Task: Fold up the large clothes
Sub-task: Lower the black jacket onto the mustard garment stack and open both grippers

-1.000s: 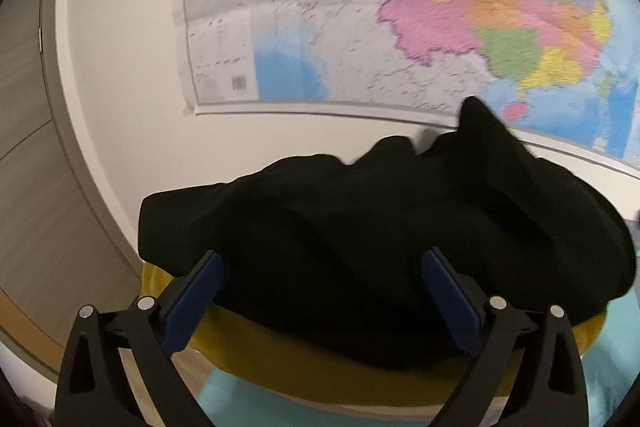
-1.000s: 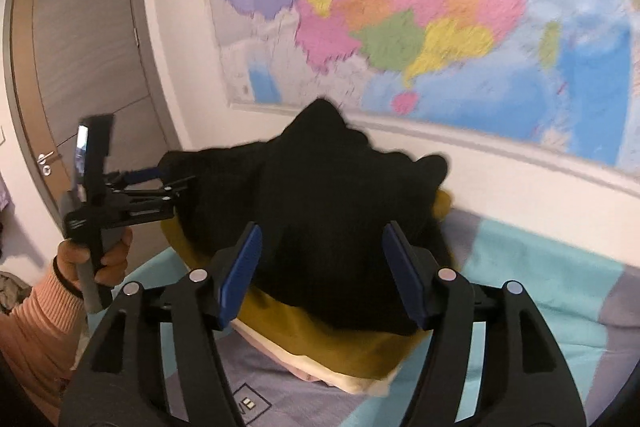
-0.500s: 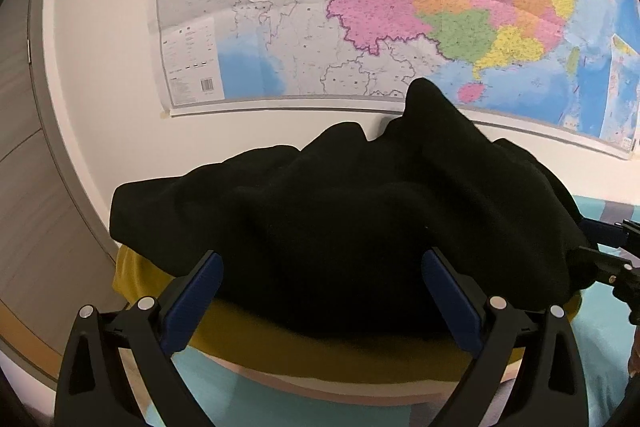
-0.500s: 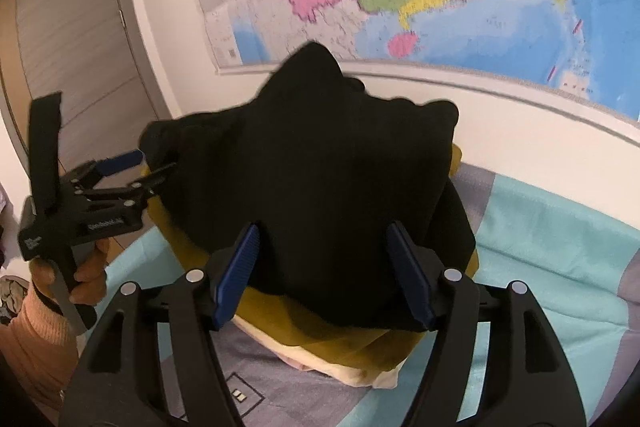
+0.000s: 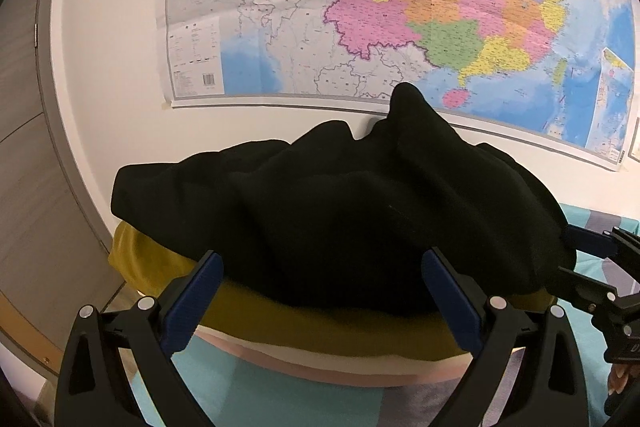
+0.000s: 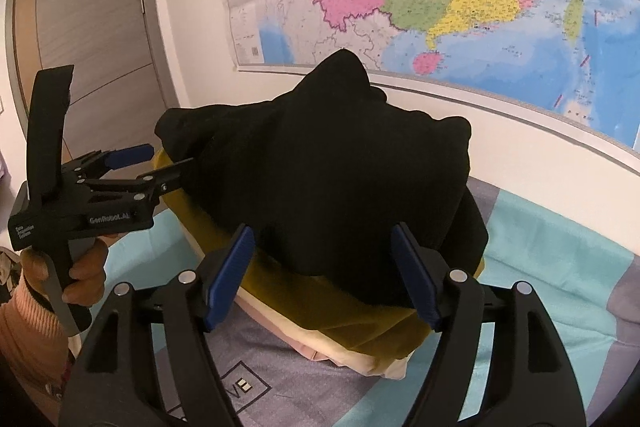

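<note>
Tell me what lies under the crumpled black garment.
Under the crumpled black garment lies a mustard-yellow folded cloth, then pale pink-cream layers. Anything further beneath is covered.

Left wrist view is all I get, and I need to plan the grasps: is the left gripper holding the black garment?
Observer: No. The left gripper is open at the left edge of the black garment. One finger tip meets the fabric; the blue-padded one is clear of it.
Operator: And the right gripper?
Observer: The right gripper is open too, its fingers on either side of the garment's near edge, with nothing pinched.
Operator: What's under the mustard layer on that side?
Observer: Below the mustard garment, a corner of a cream and pink garment sticks out toward the right gripper, on the grey and teal sheet.
</note>
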Tool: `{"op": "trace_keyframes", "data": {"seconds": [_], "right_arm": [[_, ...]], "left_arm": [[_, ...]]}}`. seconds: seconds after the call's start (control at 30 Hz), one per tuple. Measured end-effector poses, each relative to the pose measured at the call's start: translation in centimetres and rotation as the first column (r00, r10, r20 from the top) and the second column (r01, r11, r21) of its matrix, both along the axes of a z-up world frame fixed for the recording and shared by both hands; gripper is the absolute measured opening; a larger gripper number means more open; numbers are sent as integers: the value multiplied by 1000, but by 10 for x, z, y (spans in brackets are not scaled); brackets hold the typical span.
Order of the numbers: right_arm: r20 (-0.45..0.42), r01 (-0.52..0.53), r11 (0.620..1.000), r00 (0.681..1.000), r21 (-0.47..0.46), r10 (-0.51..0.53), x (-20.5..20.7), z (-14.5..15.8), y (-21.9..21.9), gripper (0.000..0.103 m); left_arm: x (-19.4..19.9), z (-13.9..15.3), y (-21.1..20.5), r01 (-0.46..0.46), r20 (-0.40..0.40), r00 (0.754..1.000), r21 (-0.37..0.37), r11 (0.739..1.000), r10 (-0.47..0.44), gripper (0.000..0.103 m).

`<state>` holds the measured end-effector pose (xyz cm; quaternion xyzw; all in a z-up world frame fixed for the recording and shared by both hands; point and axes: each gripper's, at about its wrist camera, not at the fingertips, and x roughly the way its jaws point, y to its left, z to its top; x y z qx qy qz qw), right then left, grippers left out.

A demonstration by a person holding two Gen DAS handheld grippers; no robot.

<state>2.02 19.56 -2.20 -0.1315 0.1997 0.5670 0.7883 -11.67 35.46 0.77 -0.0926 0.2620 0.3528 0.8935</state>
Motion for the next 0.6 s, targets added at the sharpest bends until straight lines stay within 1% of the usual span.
{"op": "trace_keyframes", "data": {"seconds": [0.13,0.33,0.4,0.53,0.57,0.6], "right_arm": [[0,-3,1000,1000,7,3,-2,1,-3,73],[-5,-3,1000,1000,24,3,-8,-1,-12,79],[-4,-5,1000,1000,31,5,-12,-2,-16,85],[11,-5,999,1000,38,5,-24,-4,-23,93],[18,-2,999,1000,39,1,-27,-5,-24,96],[31,2,999,1000,41,-3,-32,-7,-26,97]], "left_arm": [[-1,0,-5,-4,4,1000,2,1000,4,96],[-7,5,-15,-13,16,1000,-2,1000,13,96],[-10,5,-17,-16,19,1000,-17,1000,16,96],[-18,1,-25,-30,16,999,-41,999,31,96],[-20,0,-27,-31,15,999,-46,998,32,96],[-23,-2,-30,-38,14,999,-50,998,39,96]]}}
